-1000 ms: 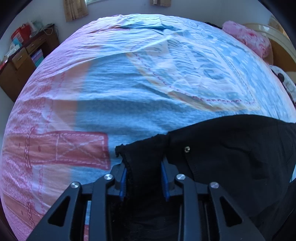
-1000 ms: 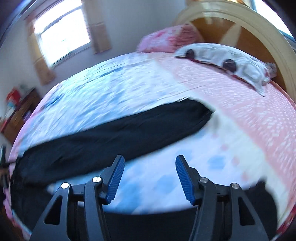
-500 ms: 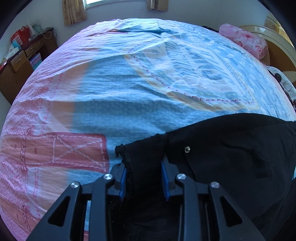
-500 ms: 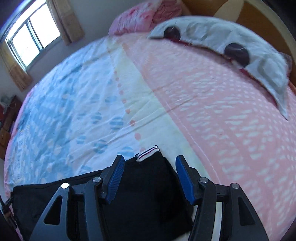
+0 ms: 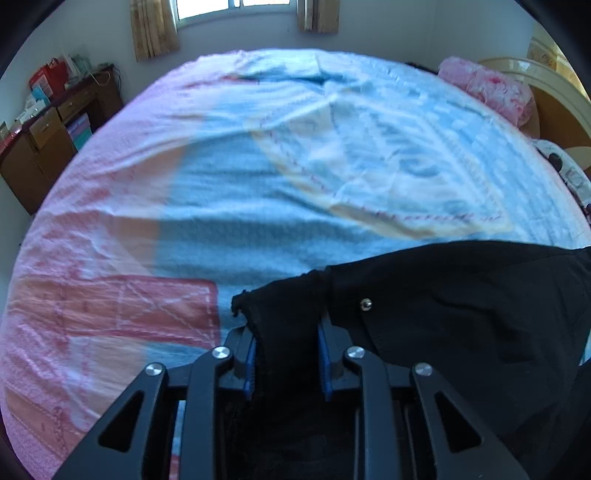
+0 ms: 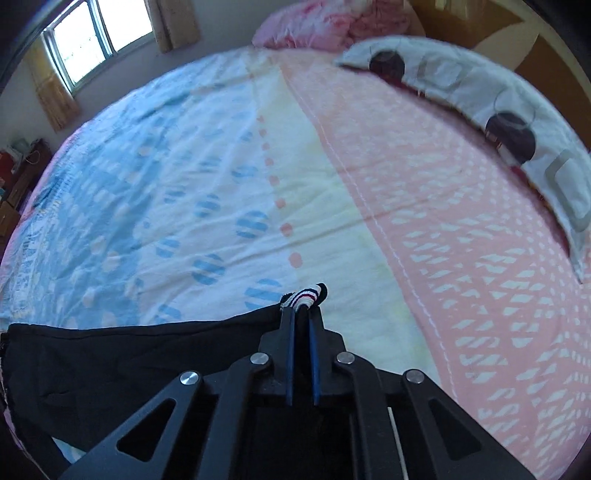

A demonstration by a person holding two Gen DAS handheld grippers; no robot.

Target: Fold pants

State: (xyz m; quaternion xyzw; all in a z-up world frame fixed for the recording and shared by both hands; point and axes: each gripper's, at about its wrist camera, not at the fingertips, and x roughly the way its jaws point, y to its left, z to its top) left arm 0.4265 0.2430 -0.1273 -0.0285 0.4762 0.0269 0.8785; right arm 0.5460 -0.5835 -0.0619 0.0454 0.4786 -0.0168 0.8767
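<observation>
Now the right gripper (image 6: 301,314), spread wide a moment ago, pinches the striped cuff (image 6: 304,295) of the pants (image 5: 461,314). The left gripper (image 5: 286,354) is closing on the waistband (image 5: 284,314), so both ends look ready to lift off the bed (image 6: 221,166).

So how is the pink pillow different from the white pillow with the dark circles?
The pink pillow is pink all over; the white pillow is pale with dark circles and grey squares. In the right wrist view the pink pillow sits at the far corner by the headboard, while the white pillow stretches long down the right side. Both lie on the bed.
</observation>
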